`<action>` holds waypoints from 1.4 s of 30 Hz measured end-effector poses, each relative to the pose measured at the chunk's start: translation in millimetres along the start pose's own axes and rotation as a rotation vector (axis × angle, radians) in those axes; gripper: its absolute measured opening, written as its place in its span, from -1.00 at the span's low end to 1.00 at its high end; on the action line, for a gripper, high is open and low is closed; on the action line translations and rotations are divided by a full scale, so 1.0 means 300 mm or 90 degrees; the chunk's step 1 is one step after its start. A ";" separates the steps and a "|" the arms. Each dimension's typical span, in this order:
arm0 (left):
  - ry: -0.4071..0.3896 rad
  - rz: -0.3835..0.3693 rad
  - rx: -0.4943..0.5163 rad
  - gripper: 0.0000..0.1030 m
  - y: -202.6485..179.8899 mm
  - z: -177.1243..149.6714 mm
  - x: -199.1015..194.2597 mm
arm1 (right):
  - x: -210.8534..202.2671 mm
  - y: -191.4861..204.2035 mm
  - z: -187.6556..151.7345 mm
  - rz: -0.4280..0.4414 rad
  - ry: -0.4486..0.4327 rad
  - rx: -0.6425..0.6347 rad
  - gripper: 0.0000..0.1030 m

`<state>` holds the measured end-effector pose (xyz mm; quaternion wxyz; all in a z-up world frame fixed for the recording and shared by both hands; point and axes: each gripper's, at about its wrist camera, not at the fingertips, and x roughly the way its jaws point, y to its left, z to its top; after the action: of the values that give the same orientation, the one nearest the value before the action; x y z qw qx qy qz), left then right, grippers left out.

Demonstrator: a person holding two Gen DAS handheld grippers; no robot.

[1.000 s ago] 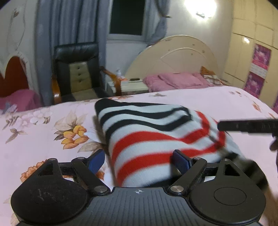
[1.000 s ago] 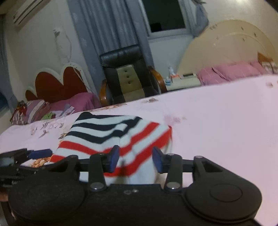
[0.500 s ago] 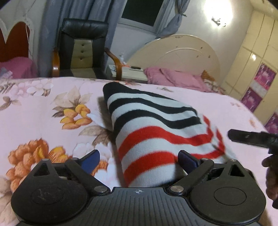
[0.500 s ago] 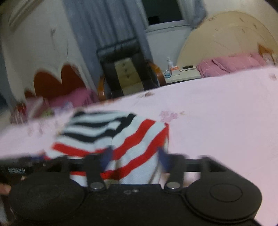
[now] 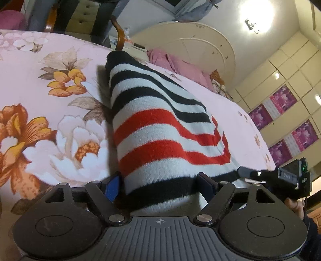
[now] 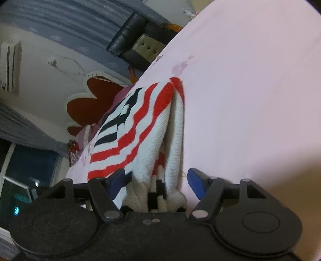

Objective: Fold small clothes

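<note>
A folded sweater (image 5: 160,128) with black, white and red stripes lies on the pink floral bedsheet (image 5: 50,124). My left gripper (image 5: 159,186) straddles its near black-striped end; the jaws are closing, the blue pads (image 5: 112,187) right beside the knit without a clear squeeze. From the right comes my right gripper (image 5: 247,173), a hand behind it. In the right wrist view the sweater's layered edge (image 6: 152,144) sits between the jaws of the right gripper (image 6: 157,180). They are closing too: one pad touches the cloth, the other pad (image 6: 195,181) stands apart from it.
A black and tan armchair (image 5: 84,14) and a nightstand stand past the bed's far edge. A cream round headboard (image 5: 190,46) with pink pillows (image 5: 176,64) lies beyond. Cream wardrobe doors with purple posters (image 5: 282,100) fill the right. Plain pink sheet (image 6: 250,100) stretches right of the sweater.
Both grippers rolled and dropped closer to the sweater. The left jaws narrowed around its near end. The right jaws widened from a second ago and now span its layered edge.
</note>
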<state>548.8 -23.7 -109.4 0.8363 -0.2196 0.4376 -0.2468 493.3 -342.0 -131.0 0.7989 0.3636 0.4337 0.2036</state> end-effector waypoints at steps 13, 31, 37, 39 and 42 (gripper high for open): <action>0.012 -0.018 0.002 0.52 0.008 0.026 0.018 | 0.061 0.090 0.022 -0.035 0.031 -0.106 0.07; -0.037 0.048 0.099 0.08 -0.097 -0.011 -0.019 | 0.096 0.230 -0.054 -0.139 -0.040 -0.255 -0.30; -0.040 0.040 0.116 0.04 -0.120 -0.030 -0.081 | 0.061 0.313 -0.093 -0.151 -0.073 -0.299 -0.33; -0.040 0.034 0.115 0.04 -0.124 -0.039 -0.107 | 0.049 0.341 -0.115 -0.155 -0.079 -0.314 -0.34; -0.046 0.025 0.116 0.04 -0.124 -0.063 -0.165 | 0.029 0.374 -0.149 -0.156 -0.085 -0.326 -0.34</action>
<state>500.1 -25.8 -66.7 0.8728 -0.1430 0.3869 -0.2608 459.3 -245.0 -66.7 0.9101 0.1078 0.3555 0.1839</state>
